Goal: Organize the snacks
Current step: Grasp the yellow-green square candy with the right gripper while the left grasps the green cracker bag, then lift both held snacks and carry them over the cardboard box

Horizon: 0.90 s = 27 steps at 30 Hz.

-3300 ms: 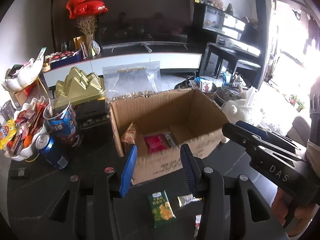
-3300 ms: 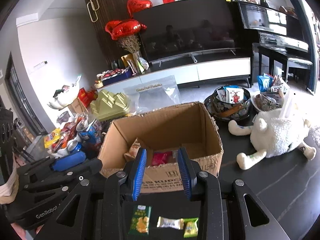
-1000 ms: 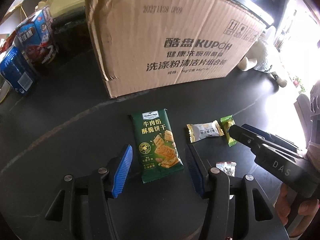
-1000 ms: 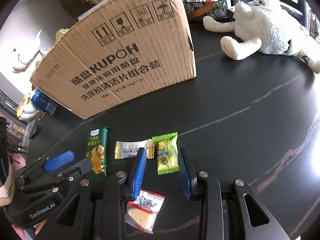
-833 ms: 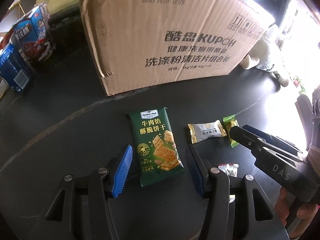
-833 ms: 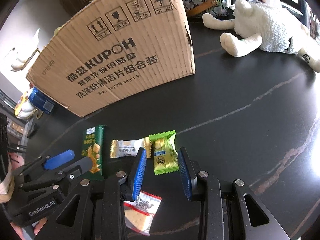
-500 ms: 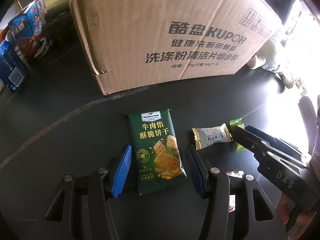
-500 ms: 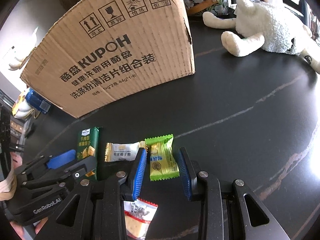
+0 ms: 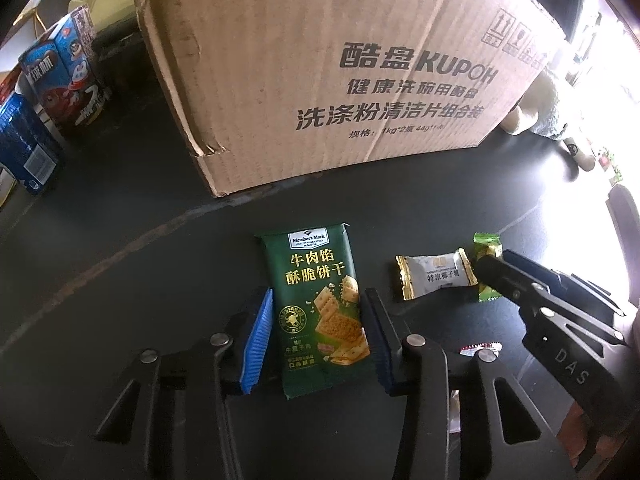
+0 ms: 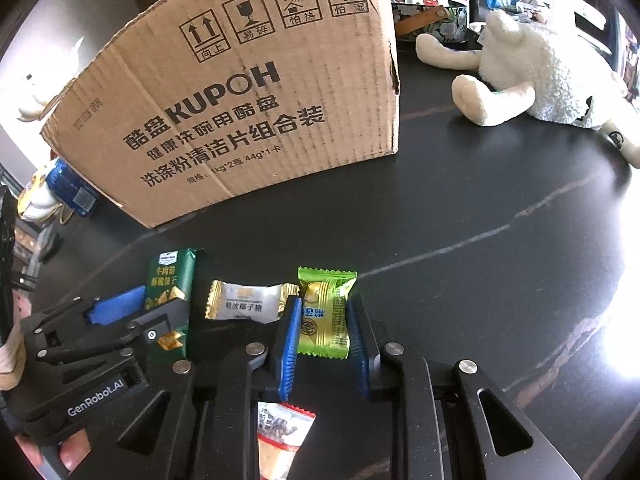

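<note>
Closing on flat packets, your left gripper [image 9: 316, 334] straddles the green cracker pack [image 9: 318, 310] while your right gripper [image 10: 320, 338] pinches the lime candy [image 10: 325, 312]; thin wrappers may slip free.

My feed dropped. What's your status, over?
Left gripper closing around green cracker pack. Right gripper shut on lime candy. White candy between them, nothing blocking.
</note>
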{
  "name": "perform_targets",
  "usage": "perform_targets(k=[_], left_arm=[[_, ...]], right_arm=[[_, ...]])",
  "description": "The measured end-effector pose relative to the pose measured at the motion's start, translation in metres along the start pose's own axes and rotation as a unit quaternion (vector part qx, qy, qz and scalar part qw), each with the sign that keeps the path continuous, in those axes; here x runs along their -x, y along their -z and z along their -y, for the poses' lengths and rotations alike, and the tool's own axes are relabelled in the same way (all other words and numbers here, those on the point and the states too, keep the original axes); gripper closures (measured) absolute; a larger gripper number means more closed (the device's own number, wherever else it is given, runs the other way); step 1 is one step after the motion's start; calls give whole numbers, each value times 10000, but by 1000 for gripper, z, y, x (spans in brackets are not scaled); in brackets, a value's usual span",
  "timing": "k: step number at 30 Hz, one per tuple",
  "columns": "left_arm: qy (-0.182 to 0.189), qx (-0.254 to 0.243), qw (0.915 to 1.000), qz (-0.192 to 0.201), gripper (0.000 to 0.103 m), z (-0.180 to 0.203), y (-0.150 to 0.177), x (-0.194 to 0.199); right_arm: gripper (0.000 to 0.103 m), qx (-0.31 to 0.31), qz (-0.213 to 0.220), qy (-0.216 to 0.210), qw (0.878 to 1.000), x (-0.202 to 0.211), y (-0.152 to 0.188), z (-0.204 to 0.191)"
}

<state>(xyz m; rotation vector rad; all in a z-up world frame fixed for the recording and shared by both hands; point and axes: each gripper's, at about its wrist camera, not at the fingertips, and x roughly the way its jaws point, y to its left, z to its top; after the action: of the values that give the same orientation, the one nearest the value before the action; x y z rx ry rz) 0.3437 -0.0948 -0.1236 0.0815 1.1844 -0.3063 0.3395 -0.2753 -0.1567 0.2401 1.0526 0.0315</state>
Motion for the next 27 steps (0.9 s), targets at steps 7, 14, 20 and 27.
perform_targets(k=[7, 14, 20, 27], left_arm=[[-18, 27, 10000, 94, 60, 1, 1, 11], [66, 5, 9991, 425, 60, 6, 3, 43], [131, -68, 9972, 728, 60, 8, 9, 74], [204, -138, 9935, 1114, 60, 8, 13, 116]], right_arm=[[79, 60, 154, -80, 9998, 18, 4, -2], [79, 113, 310, -268, 9991, 41, 9, -11], [79, 183, 533, -393, 9976, 63, 7, -19], [79, 269, 895, -552, 9941, 101, 5, -30]])
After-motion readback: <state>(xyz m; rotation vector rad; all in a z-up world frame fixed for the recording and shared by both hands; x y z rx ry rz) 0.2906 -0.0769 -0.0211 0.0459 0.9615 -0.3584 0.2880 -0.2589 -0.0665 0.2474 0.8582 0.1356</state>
